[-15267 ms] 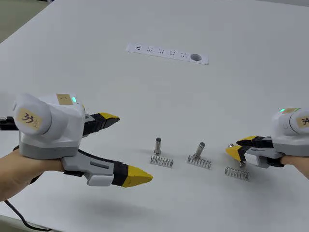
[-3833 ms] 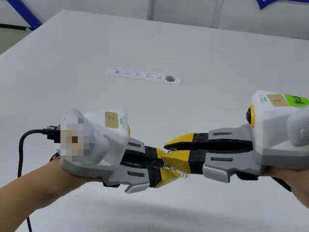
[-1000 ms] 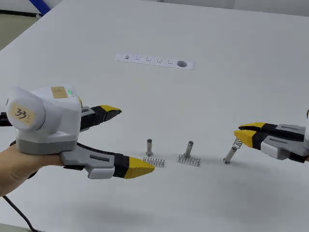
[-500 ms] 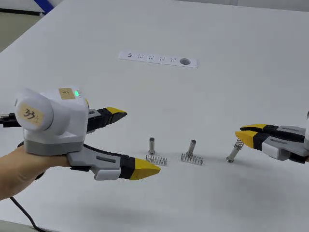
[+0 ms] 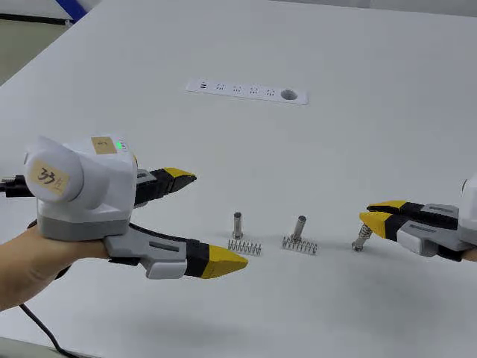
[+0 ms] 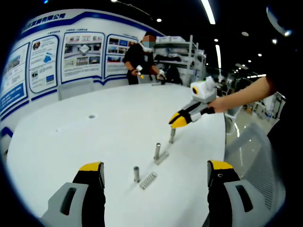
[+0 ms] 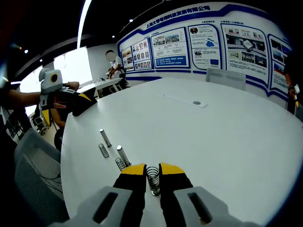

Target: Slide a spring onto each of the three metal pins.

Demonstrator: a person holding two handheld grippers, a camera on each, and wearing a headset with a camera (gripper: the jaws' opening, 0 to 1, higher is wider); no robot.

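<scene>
Open table (image 5: 350, 149) surrounds the pins (image 5: 299, 226); power strip (image 5: 246, 91) lies well apart.

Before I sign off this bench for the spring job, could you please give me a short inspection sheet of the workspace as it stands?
Surface: white table, smooth, no marks seen.
Job's things: left pin and middle pin upright and bare; left loose spring and middle loose spring lying at their bases; right pin leaning, carrying the fitted spring.
Clutter: power strip at the far side.
Grippers: left tool open and empty above the table; right tool closed on the fitted spring.
Cables: black cable trailing behind the left tool.
Surroundings: wall posters; a person standing beyond the table.
</scene>
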